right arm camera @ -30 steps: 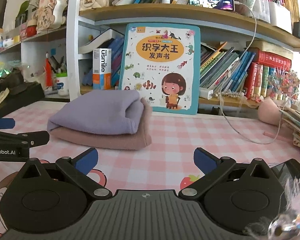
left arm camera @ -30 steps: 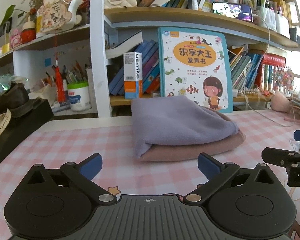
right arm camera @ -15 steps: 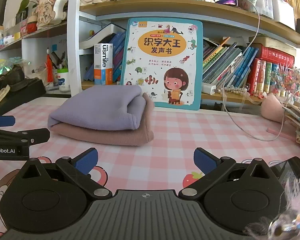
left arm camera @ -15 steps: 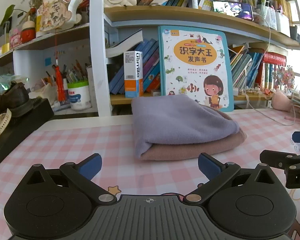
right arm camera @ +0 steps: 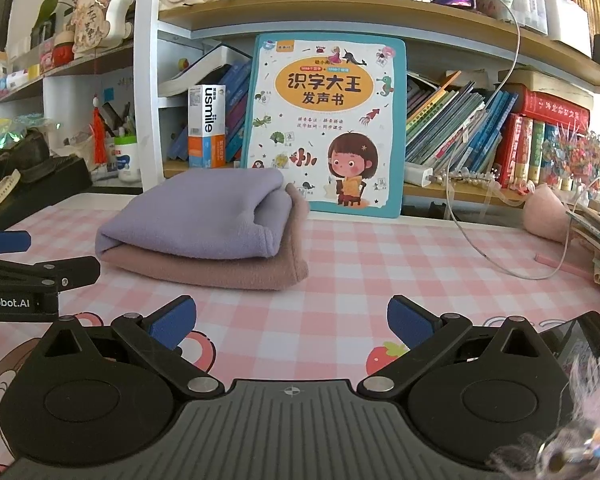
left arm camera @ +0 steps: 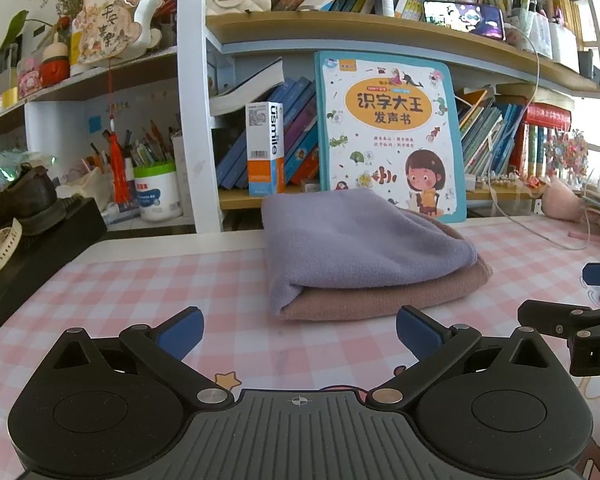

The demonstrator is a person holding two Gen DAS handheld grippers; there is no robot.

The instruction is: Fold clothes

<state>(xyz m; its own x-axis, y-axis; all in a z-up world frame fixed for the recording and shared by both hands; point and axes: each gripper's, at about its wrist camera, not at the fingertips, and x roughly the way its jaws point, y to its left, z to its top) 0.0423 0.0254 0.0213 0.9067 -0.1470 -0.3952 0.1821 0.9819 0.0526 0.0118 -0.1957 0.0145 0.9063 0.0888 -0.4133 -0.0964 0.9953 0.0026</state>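
A folded lilac cloth [left arm camera: 352, 240] [right arm camera: 204, 216] lies on top of a folded dusty-pink cloth [left arm camera: 384, 296] [right arm camera: 220, 270], stacked on the pink checked table mat [left arm camera: 140, 288] [right arm camera: 380, 264]. My left gripper [left arm camera: 299, 332] hovers just in front of the stack, open, with nothing between its blue pads. My right gripper [right arm camera: 290, 320] is open and empty too, to the right of the stack and a little back from it. Each gripper shows at the edge of the other's view: the right one [left arm camera: 568, 312], the left one [right arm camera: 28, 264].
A big children's book [left arm camera: 388, 128] [right arm camera: 324, 120] stands against the bookshelf right behind the stack. A black box with a shoe [left arm camera: 28, 220] sits at the left. A white cable [right arm camera: 484, 240], a pink pouch [right arm camera: 544, 216] and a phone [right arm camera: 580, 344] lie at the right.
Both grippers have risen and drawn back very slightly; the stack sits a touch lower in the right wrist view. Both stay open, and the cloths have not moved.
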